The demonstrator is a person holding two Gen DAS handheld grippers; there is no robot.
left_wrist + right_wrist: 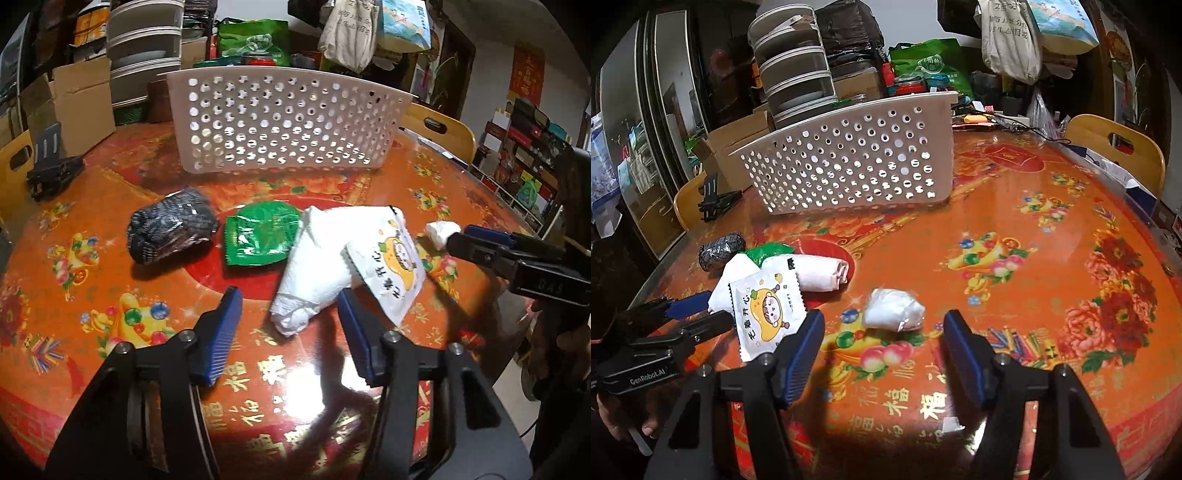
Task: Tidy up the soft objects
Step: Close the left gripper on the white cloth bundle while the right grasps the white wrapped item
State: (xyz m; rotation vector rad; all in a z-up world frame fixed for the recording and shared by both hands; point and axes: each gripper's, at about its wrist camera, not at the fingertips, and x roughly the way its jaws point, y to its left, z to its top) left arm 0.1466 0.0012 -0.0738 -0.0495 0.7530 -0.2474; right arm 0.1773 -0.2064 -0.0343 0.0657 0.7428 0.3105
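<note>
Now my left gripper (pixel 288 325) gapes beside the white towel (pixel 314 266) mid-table; my right gripper (pixel 882 339) gapes before the white bundle (pixel 894 308); the basket (pixel 280 125) stands toward the far edge.

On my desk (pixel 92 280) the basket (pixel 284 122) stood at the back. Before it lay, left to right, a bundle (pixel 170 230), a packet (pixel 258 236), a towel (pixel 317 266) under a sachet (pixel 388 273), and a wad (pixel 894 309).

White rolled towel (pixel 314 258) with cartoon packet (pixel 391 269) atop, green pouch (pixel 258 236), dark bundle (pixel 170 229), white wad (pixel 894 310), perforated basket (pixel 280 125) beyond.
</note>
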